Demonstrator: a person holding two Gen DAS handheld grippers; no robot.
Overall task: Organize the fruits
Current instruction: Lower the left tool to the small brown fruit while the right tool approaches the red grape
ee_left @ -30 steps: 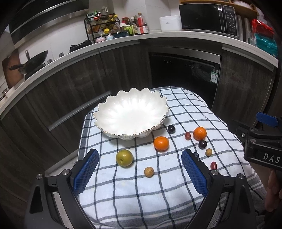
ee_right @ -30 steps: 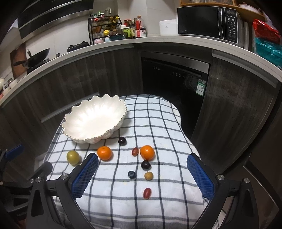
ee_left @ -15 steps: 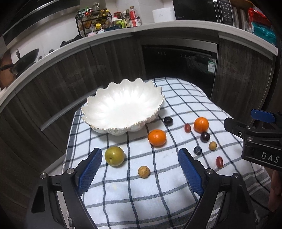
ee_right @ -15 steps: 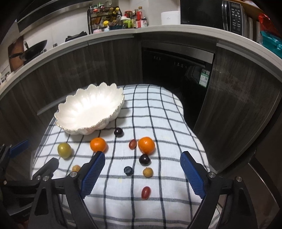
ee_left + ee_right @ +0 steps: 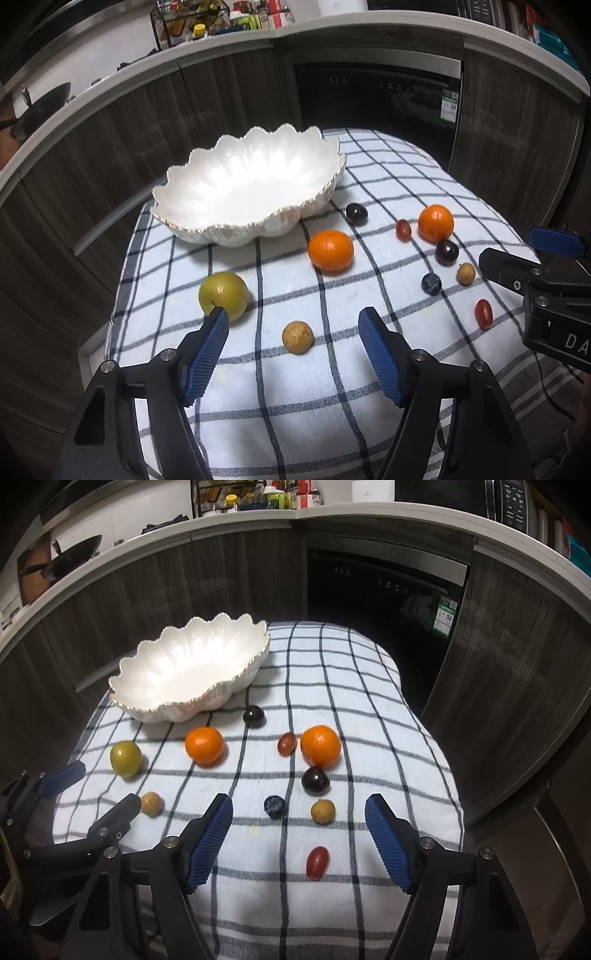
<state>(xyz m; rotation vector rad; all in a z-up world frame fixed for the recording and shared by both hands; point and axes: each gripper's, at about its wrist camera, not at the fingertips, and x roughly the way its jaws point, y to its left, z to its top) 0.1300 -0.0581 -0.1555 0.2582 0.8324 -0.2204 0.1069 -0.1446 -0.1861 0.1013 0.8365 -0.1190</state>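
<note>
Checked cloth (image 5: 258, 387) is sagging softly, we are narrowing both empty claws, left gripper (image 5: 293, 334) over the longan (image 5: 297, 337), right gripper (image 5: 299, 821) near the blueberry (image 5: 274, 806); round fruit may roll away.

Fruit spread on the cloth before the bowl

From the right wrist we see the bowl (image 5: 188, 672) on the cloth (image 5: 369, 709) at eleven o'clock; the fruits lie toward six from it: two mandarins (image 5: 204, 746), an apple (image 5: 126, 758) at nine, a grape tomato (image 5: 317, 862) nearest us, between our pads.
</note>
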